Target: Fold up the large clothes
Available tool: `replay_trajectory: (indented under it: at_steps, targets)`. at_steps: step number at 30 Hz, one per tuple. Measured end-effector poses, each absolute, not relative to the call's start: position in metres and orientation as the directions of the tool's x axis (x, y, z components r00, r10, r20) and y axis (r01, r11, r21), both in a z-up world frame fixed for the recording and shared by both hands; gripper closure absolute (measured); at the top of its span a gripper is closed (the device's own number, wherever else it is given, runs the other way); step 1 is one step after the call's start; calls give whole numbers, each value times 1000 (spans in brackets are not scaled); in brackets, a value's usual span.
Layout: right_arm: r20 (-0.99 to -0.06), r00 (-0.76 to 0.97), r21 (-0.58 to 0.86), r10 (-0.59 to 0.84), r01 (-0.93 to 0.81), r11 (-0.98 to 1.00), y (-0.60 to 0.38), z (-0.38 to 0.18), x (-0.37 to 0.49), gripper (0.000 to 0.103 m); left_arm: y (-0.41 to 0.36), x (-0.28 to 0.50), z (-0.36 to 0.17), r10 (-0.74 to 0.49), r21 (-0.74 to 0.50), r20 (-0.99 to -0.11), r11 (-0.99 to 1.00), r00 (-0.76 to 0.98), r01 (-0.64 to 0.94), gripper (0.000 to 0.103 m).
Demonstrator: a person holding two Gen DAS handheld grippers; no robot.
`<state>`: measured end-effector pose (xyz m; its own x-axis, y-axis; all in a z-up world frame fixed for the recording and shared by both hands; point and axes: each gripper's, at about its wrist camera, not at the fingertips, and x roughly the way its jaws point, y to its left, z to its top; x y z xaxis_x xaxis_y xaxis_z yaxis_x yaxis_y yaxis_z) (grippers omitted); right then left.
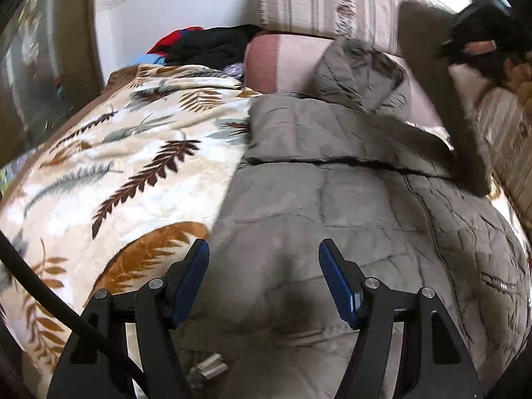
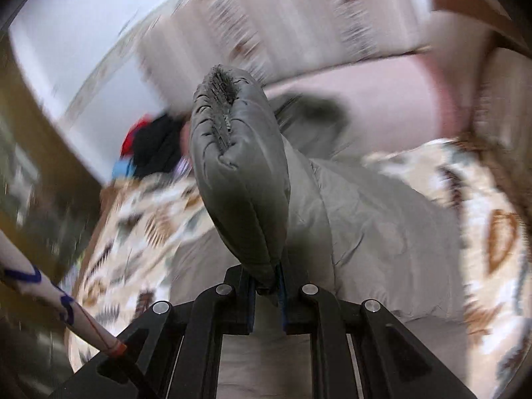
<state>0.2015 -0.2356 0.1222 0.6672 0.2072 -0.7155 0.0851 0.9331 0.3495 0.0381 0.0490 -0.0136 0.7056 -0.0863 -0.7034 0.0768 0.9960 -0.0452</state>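
Note:
A large grey quilted jacket [image 1: 332, 206] lies spread on a leaf-patterned blanket [image 1: 116, 166], its fur-trimmed hood [image 1: 362, 73] at the far end. My left gripper [image 1: 264, 279] is open and empty just above the jacket's near part. My right gripper [image 2: 267, 286] is shut on the jacket's sleeve cuff [image 2: 239, 179] and holds it raised above the jacket body [image 2: 359, 232]. The right gripper shows as a dark blur at the upper right of the left wrist view [image 1: 478, 33].
A pink striped sofa back [image 1: 332, 0] and pink cushion [image 1: 266, 63] stand behind the jacket. A pile of black, red and blue clothes [image 1: 206, 46] lies at the far left of the blanket. A black cable [image 1: 40, 286] crosses the lower left.

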Motion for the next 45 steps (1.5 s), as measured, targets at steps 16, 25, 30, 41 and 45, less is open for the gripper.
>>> replay_trajectory:
  at_steps: [16, 25, 30, 41, 45]
  targets:
    - [-869, 447, 175, 212, -122, 977, -101, -15, 236, 59, 71, 49, -42, -197, -178, -730, 979, 654, 96, 35]
    - [-835, 515, 189, 194, -63, 980, -114, 10, 239, 53, 73, 49, -45, -200, -189, -739, 978, 643, 86, 34]
    - [-866, 491, 95, 94, -23, 995, -102, -24, 266, 57, 72, 52, -47, -199, -187, -748, 979, 633, 87, 33]
    - [-788, 600, -219, -136, -67, 973, -90, 15, 216, 51, 70, 51, -49, -167, -156, -753, 985, 637, 73, 33]
    - [-743, 639, -299, -200, -50, 953, -104, 32, 179, 44, 69, 47, -52, -134, -126, -744, 990, 654, 60, 31]
